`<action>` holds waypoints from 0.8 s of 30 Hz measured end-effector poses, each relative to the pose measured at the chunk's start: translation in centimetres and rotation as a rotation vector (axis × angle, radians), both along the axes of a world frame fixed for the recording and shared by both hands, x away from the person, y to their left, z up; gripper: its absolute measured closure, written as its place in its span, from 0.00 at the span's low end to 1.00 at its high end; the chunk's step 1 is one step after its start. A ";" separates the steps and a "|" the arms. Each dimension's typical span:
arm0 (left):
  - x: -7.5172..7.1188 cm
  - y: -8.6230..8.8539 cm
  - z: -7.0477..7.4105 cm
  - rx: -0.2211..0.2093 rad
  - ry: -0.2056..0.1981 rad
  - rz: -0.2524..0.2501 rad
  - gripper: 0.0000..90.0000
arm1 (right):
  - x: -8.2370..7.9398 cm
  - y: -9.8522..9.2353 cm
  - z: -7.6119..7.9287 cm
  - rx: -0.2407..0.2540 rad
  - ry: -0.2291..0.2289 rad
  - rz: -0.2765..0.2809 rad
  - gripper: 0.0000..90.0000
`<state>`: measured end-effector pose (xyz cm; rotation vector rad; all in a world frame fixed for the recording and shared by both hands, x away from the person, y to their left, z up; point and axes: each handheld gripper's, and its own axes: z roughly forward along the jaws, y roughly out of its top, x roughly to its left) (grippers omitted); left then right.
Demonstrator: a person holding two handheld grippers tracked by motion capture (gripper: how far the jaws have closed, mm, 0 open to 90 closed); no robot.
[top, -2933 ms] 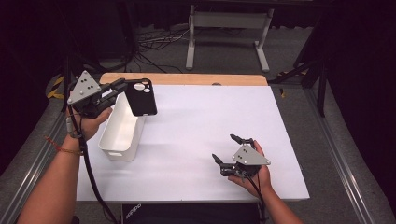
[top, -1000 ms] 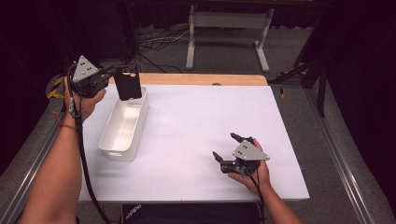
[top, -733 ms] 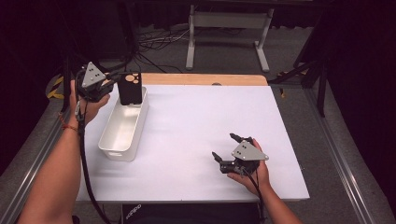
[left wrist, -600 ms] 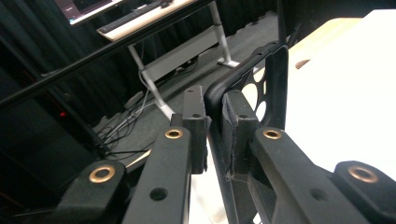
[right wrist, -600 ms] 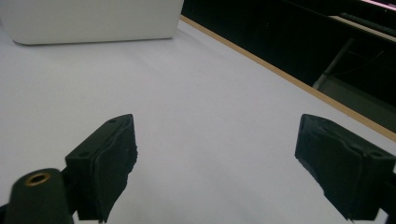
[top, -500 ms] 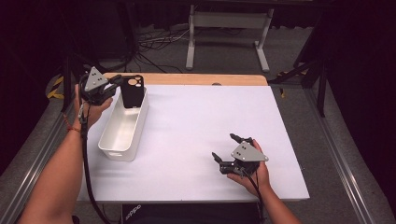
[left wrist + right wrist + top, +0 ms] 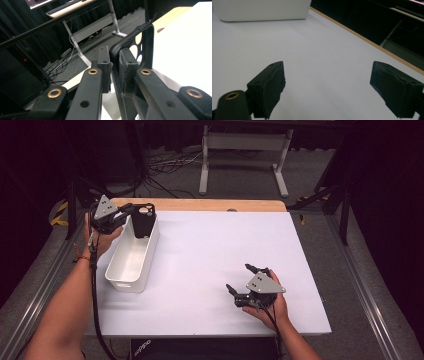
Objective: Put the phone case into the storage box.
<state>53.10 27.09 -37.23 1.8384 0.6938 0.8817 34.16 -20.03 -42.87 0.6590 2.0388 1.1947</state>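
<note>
A black phone case [image 7: 142, 220] with a camera cut-out stands upright in the far end of the white bin [image 7: 127, 262]. My left gripper [image 7: 131, 209] is shut on its upper edge; in the left gripper view the pads pinch the case's rim [image 7: 130, 40]. Near the front right of the white table [image 7: 210, 255] my right gripper [image 7: 241, 279] rests low in the hand, open, with nothing between its pads [image 7: 269, 85].
The long white bin lies along the table's left side; its near wall [image 7: 262, 10] is at the top of the right gripper view. A wooden strip [image 7: 200, 204] edges the table's far side. Beyond it stand a grey frame [image 7: 245, 150] and floor cables.
My left gripper has brought the phone case down from above the table's far left corner into the bin's far end. The right gripper has stayed put.
</note>
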 end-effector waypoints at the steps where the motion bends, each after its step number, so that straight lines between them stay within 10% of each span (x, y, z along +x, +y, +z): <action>1: 0.1 0.0 -0.1 -0.009 0.003 0.001 0.91 | 0.0 0.0 0.0 -0.001 0.002 0.001 0.15; 9: 0.5 0.3 -0.4 -0.060 0.014 -0.011 0.88 | -0.1 0.0 0.1 0.003 -0.001 0.005 0.15; 24: 1.7 0.1 -1.6 0.028 0.064 0.073 0.83 | -0.1 0.2 -0.1 -0.007 0.013 0.028 0.15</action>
